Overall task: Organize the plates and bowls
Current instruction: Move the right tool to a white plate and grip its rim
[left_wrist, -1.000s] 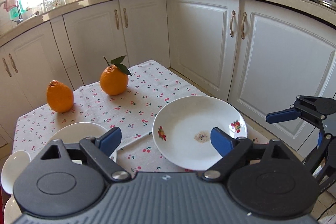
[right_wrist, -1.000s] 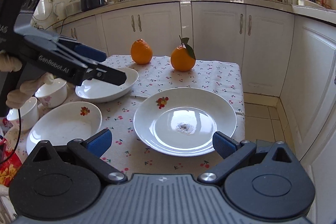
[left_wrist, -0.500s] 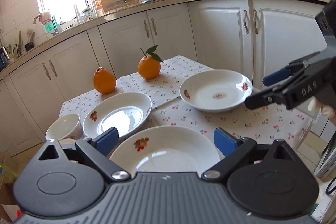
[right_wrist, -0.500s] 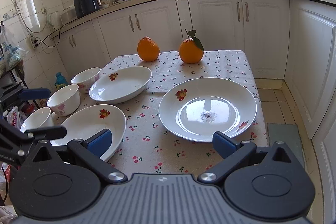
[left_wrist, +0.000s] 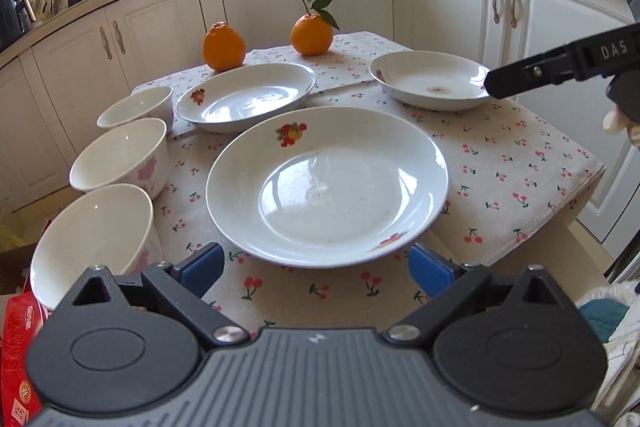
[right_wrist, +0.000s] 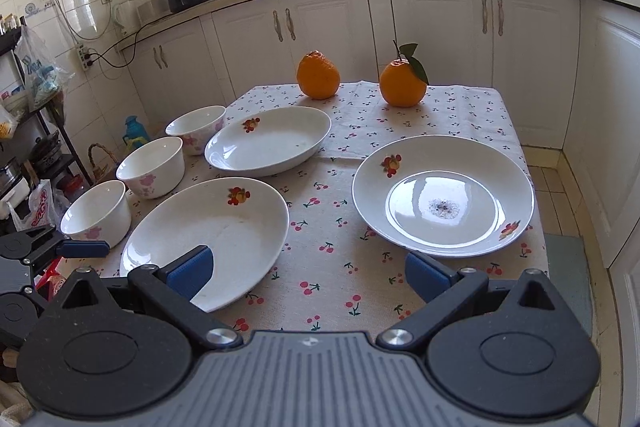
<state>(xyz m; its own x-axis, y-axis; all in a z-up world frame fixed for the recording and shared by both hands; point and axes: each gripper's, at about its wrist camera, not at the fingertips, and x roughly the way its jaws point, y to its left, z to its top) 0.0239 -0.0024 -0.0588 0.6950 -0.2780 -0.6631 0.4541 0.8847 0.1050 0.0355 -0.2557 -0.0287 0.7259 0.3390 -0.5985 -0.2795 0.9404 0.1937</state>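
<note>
the near plate (left_wrist: 326,183) is lying flat on the cherry-print cloth (left_wrist: 512,163) at the desk's near edge, bowls (left_wrist: 120,157) in a row to its left, two more plates (left_wrist: 246,95) beyond. the left gripper (left_wrist: 316,267) is hanging just short of its near rim, fingers (left_wrist: 200,265) released and just widened, nothing between them. for a clean pick it should be sliding one finger under the raised lip and pinching only the rim. the right gripper (right_wrist: 306,269) is waiting with fingers spread and empty near the right plate (right_wrist: 442,195).

White plates (left_wrist: 328,187) bear fruit motifs; white bowls (left_wrist: 120,159) pink flowers; the cloth (left_wrist: 520,163) red cherries; oranges (left_wrist: 224,47) orange.
</note>
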